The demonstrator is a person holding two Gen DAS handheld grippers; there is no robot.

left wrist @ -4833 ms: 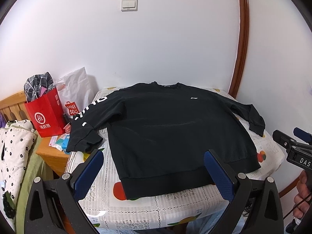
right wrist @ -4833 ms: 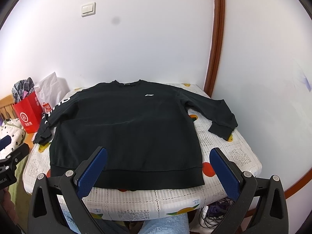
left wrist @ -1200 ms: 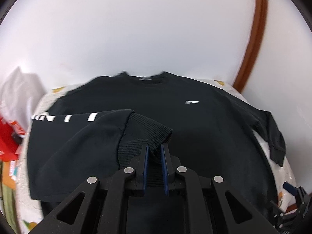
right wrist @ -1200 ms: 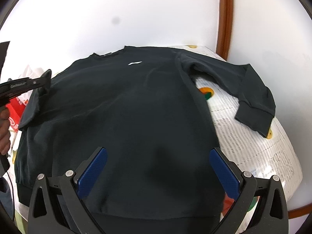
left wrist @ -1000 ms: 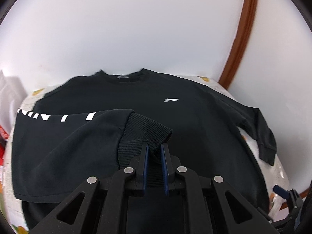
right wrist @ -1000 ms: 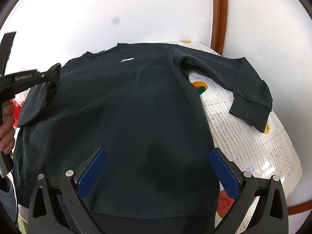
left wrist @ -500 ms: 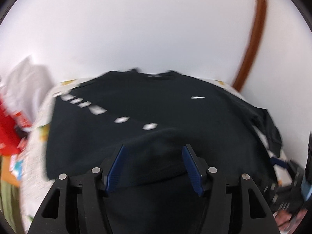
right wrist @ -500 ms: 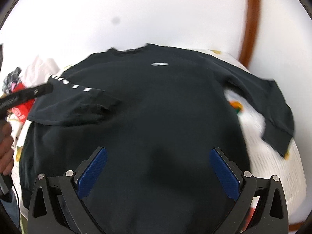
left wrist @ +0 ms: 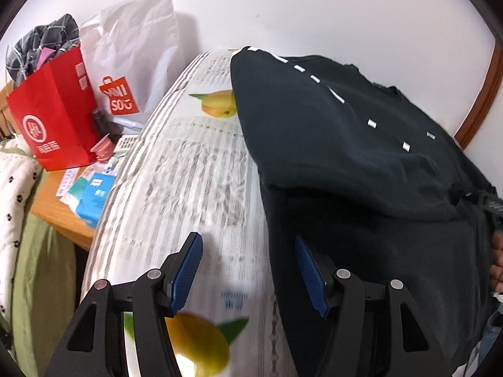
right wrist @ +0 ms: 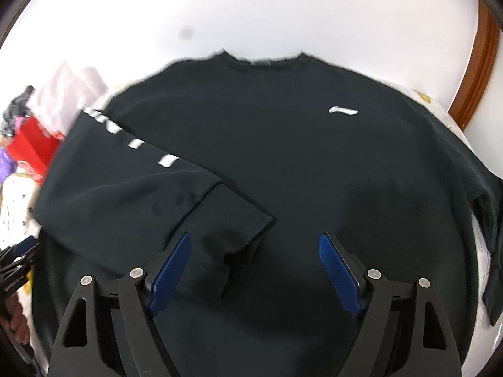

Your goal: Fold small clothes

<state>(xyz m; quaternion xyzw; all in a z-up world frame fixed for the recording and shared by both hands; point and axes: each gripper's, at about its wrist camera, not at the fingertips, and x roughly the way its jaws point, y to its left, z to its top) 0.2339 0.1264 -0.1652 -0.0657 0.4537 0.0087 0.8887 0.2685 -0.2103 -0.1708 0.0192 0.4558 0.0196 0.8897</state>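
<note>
A black sweatshirt [right wrist: 283,157] with a white chest logo lies flat on the table. Its left sleeve [right wrist: 132,194], with white lettering, lies folded across the chest, cuff [right wrist: 232,220] near the middle. The right sleeve [right wrist: 490,220] still hangs out at the right edge. My right gripper [right wrist: 254,267] is open and empty, just in front of the cuff above the lower body. My left gripper [left wrist: 248,270] is open and empty, over the sweatshirt's left side edge [left wrist: 270,220] and the bare tablecloth. The sweatshirt also shows in the left wrist view [left wrist: 361,172].
The tablecloth [left wrist: 195,172] is white with print and fruit pictures. Left of the table stands a wooden nightstand [left wrist: 59,216] with a red paper bag [left wrist: 53,119], a white shopping bag [left wrist: 135,47] and small packets [left wrist: 91,191]. A white wall and brown door frame [right wrist: 481,62] are behind.
My left gripper has let go of the sleeve cuff, opened, and swung left toward the table's side. The sleeve now rests across the chest. My right gripper moved closer over the sweatshirt.
</note>
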